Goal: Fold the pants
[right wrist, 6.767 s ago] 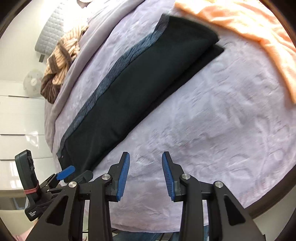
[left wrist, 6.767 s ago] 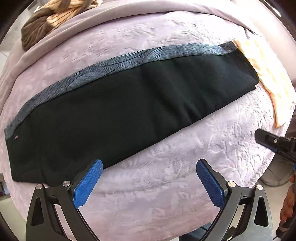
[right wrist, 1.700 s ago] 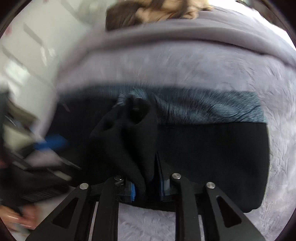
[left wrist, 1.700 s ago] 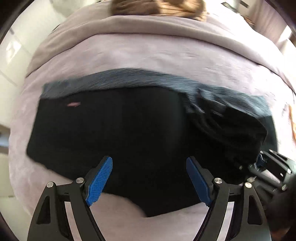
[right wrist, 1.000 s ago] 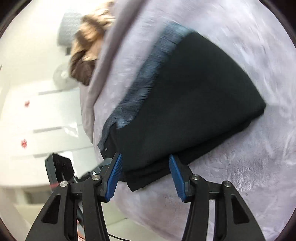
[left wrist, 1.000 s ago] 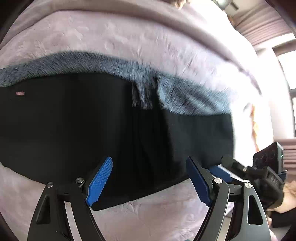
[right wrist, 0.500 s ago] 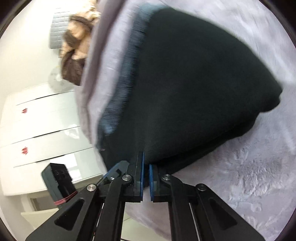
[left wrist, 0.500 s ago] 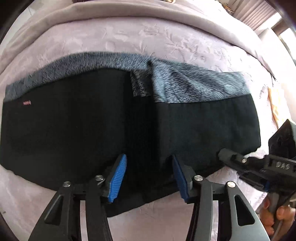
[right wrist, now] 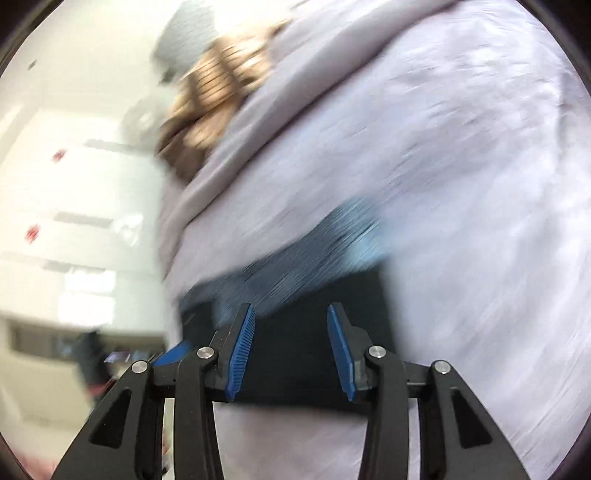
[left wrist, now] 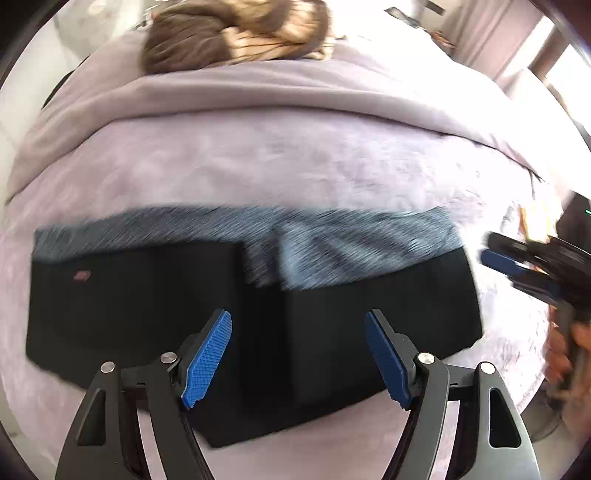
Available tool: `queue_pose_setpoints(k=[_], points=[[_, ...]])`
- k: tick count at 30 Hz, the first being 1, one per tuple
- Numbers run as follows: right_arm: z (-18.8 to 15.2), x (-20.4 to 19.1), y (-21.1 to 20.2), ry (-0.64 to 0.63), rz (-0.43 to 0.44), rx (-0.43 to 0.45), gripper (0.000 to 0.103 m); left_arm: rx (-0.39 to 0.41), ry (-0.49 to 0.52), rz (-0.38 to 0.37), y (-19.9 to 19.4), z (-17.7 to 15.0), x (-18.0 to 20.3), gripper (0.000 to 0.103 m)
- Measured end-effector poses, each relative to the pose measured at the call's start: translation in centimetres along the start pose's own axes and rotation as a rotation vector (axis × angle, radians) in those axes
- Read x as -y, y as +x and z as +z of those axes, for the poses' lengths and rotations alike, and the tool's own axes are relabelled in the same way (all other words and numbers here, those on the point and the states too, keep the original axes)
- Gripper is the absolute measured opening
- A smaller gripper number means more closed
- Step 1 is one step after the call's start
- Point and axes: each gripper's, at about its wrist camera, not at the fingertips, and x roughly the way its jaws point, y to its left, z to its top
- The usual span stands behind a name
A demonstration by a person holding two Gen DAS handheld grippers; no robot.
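Lilac bedspread (left wrist: pixel 295 162); brown striped garment (left wrist: pixel 236 33) at far edge.

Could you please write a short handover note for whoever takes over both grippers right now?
Left gripper: jaws opening, nothing between the pads, above the pants.
Right gripper: jaws opening, empty, off the right end of the pants.
Pants: lying flat on the lilac bedspread, folded over once, the folded layer on the right half with the grey side stripe along the far edge.
Done: one fold, cloth released.
Left: probably another fold to make it compact, then smoothing.
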Motion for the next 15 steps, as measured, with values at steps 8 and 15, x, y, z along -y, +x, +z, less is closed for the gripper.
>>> queue_pose_setpoints(k=[8,15], points=[[2.9,5.4,5.6,0.209,0.139,-0.101,0.04,-0.058,0.071,0.038,5.8,1.7,3.8,0.076],[2.1,1.7,4.8,0.005,-0.171,-0.108,0.034,-0.091,0.094,0.067,7.7,-0.5,2.5,0.076]])
